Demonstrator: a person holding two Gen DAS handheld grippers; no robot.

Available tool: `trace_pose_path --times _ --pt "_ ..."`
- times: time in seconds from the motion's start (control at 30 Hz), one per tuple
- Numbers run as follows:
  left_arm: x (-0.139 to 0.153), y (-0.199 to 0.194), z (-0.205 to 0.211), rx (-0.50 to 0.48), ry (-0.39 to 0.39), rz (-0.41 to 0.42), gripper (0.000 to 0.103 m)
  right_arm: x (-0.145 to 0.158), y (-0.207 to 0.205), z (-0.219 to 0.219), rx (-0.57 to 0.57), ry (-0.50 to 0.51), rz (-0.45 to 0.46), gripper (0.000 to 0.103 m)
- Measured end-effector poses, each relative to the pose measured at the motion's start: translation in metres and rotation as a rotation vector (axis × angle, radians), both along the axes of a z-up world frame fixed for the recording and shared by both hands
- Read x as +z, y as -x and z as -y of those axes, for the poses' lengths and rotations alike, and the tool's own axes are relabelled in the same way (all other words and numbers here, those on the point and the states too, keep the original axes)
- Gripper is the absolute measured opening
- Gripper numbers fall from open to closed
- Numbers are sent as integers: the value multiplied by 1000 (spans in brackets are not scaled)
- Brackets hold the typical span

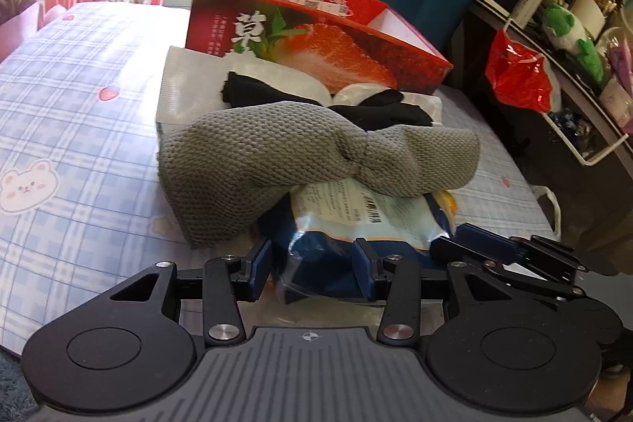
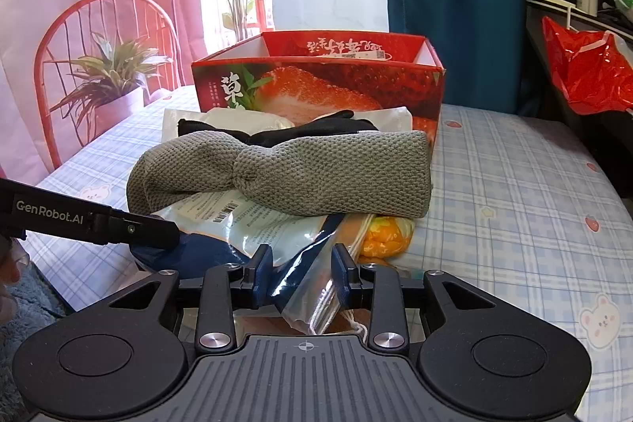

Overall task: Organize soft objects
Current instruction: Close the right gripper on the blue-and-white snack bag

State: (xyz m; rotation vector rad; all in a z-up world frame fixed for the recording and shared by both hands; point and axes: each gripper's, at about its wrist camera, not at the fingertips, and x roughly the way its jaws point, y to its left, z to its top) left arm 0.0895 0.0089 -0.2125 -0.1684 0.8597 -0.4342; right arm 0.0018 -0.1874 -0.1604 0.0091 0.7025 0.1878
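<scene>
Left gripper: the left gripper is clamped on the near edge of a plastic packet, its blue pads pressing the crinkled film from both sides.
Right gripper: the right gripper is likewise clenched on the same packet's clear corner, just right of the left one.
Packet: one plastic packet, blue and white with a barcode label, lying on the bed directly ahead of both grippers; its long axis runs side to side across them.
Grey cloth: one knitted grey cloth, cinched in the middle like a bow, lying on top of the packet just beyond the fingertips, long axis crosswise.
Black items: black fabric pieces behind the grey cloth; I cannot tell whether one or two.
White bag: one white bag under the black pieces.
Orange item: one orange-yellow soft thing ahead and right of the right gripper, partly under the grey cloth.
Box: one red strawberry-printed box, open on top, farthest ahead, behind the pile.
</scene>
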Motion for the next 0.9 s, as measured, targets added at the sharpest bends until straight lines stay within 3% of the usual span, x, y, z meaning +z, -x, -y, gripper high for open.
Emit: trace_pose_path --times 0.13,0.37,0.5,0.77,0.9 --pt "-1 -1 1 -8 2 -8 47 3 1 0 -5 5 -8 33" --pt "-9 -6 -8 26 93 -85 47 4 4 -1 11 3 -24 35" --pt "-9 -5 -6 15 73 -74 47 1 0 3 -17 -16 -38 41" --pt "-16 -9 -3 -9 74 -99 54 -3 -1 2 -14 -8 -32 34" --pt "-11 -4 -2 -16 53 -61 45 2 2 0 -4 17 -10 29"
